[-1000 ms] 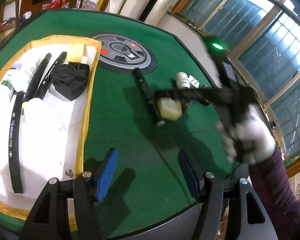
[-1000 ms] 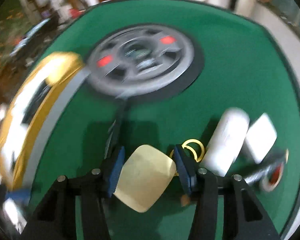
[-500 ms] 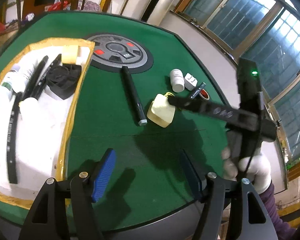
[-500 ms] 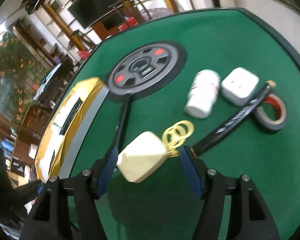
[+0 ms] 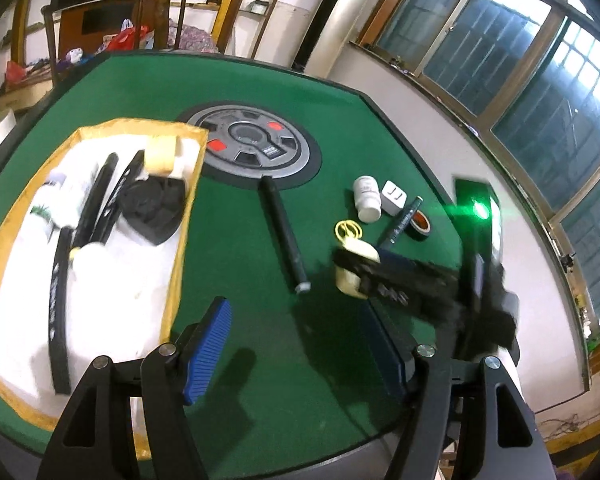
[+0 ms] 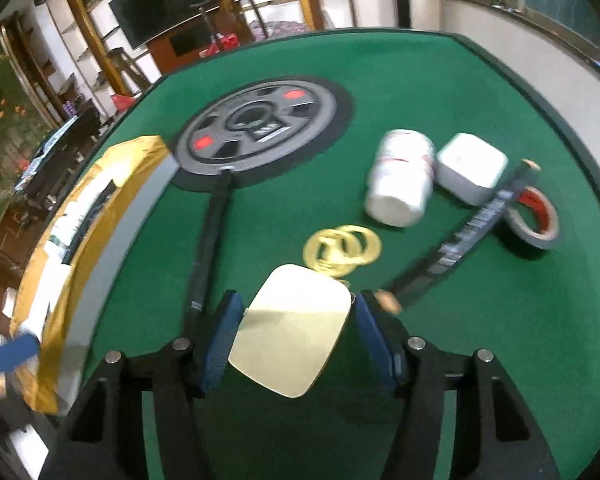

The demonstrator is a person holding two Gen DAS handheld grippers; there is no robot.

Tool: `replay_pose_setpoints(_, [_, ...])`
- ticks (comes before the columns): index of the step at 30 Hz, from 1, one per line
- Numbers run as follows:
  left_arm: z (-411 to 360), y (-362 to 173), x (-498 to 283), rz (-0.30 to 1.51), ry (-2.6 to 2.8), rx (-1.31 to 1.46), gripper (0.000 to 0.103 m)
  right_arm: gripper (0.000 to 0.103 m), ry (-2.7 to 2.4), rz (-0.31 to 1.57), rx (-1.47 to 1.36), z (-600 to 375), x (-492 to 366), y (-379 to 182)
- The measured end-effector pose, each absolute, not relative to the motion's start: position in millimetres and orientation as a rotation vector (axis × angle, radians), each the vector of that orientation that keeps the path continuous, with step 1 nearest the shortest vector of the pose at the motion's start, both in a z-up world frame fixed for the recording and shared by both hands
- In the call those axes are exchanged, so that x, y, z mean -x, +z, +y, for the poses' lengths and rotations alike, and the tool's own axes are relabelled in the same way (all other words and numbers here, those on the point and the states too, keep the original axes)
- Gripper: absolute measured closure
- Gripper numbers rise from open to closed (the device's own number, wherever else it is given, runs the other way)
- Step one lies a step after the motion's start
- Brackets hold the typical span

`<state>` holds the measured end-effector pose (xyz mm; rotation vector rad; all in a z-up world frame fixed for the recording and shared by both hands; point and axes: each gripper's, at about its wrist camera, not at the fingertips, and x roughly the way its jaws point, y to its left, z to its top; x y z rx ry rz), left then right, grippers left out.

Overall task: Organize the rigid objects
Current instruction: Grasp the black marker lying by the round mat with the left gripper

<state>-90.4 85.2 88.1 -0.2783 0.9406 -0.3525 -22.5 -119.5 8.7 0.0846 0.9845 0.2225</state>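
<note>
Several items already lay in the yellow-edged tray (image 5: 188, 216) while six waited on the green tabletop (image 5: 260, 320), right tool (image 6: 296, 320) closing around the cream block (image 6: 292, 328), left tool (image 5: 300, 344) spread and empty.

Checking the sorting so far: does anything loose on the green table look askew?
Yes. The white bottle lies on its side beside the charger, and one black stick rests propped across the tape roll rather than flat.

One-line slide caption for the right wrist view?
Right gripper straddles the cream square block on the green table, jaws just closing.
</note>
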Motion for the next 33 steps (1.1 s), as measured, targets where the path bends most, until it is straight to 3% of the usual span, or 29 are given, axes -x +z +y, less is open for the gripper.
replay_pose_setpoints(18, [-10.7,18.0,-14.2,1.028,-0.282,-0.071,0.034,0.044,0.208,0.951,-0.170,-177.4,36.2,4.4])
replay_pose_setpoints(21, [-14.5,14.6,-12.5,0.964,-0.280,-0.115,0.035,0.044,0.213,0.949,-0.183,-179.5,37.6,4.3])
replay_pose_setpoints(23, [-12.3,15.2,-10.5,0.948,-0.294,-0.119,0.052,0.044,0.213,0.949,-0.181,-178.9,38.0,4.5])
replay_pose_setpoints(24, [-11.5,16.5,-9.4,0.947,-0.302,-0.120,0.075,0.043,0.213,0.949,-0.180,-178.9,38.0,4.5])
replay_pose_setpoints(25, [-9.9,17.6,-8.7,0.956,-0.307,-0.118,0.085,0.043,0.214,0.950,-0.178,-178.4,38.2,4.5])
replay_pose_setpoints(33, [8.1,22.9,7.5,0.991,-0.368,-0.001,0.089,0.041,0.194,0.957,-0.124,-169.0,37.6,5.1])
